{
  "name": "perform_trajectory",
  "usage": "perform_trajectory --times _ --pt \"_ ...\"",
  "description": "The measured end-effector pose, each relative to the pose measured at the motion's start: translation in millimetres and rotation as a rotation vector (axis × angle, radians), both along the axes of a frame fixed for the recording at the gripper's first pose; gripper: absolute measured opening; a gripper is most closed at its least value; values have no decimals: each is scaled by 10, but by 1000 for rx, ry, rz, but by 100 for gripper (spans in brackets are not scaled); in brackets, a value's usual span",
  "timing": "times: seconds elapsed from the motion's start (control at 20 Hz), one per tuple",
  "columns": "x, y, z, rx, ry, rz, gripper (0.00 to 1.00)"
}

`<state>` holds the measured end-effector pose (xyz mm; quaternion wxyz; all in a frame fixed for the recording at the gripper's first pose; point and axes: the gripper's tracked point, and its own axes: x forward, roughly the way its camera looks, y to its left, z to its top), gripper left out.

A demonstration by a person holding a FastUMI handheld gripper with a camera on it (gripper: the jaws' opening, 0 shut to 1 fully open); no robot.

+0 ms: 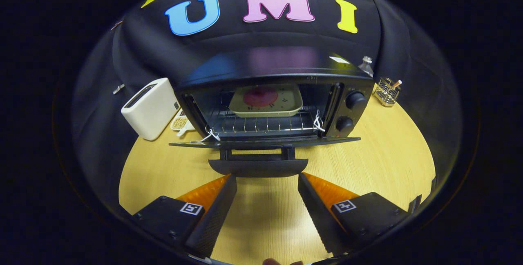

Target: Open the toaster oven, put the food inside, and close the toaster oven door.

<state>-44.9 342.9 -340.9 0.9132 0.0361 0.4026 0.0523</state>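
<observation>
Two fingers of the gripper [267, 179] are held spread apart over the pale wood-grain table [388, 162], with nothing between them; ribbed inner faces and a square printed marker on each finger block can be made out. Just ahead of the fingertips, the curved dark handle [258, 167] of the toaster oven door [264, 142] is seen, the door being folded down flat and open. Beyond it, inside the black toaster oven [269, 97], a cream rectangular tray [266, 102] carrying a round pink food piece [260, 97] is set on the wire rack. Two round knobs [355, 100] are stacked on the oven's right panel. A white rounded toaster [150, 107] stands left of the oven; a wire holder [387, 91] stands to the right. No legible writing can be discerned.
</observation>
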Motion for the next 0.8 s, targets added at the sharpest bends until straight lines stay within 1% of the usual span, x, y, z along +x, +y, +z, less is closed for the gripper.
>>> perform_trajectory --times 0.3,0.35,0.4,0.65,0.7,0.8 --pt "457 -126 383 -6 -114 -43 100" --pt "663 -200 470 -5 -142 -47 100" --pt "604 -173 529 -9 -164 -45 100" --pt "753 -317 914 -11 -260 -29 100" --pt "876 -385 1003 -6 -280 -28 100" --pt "876 -433 1176 0 -318 -21 100"
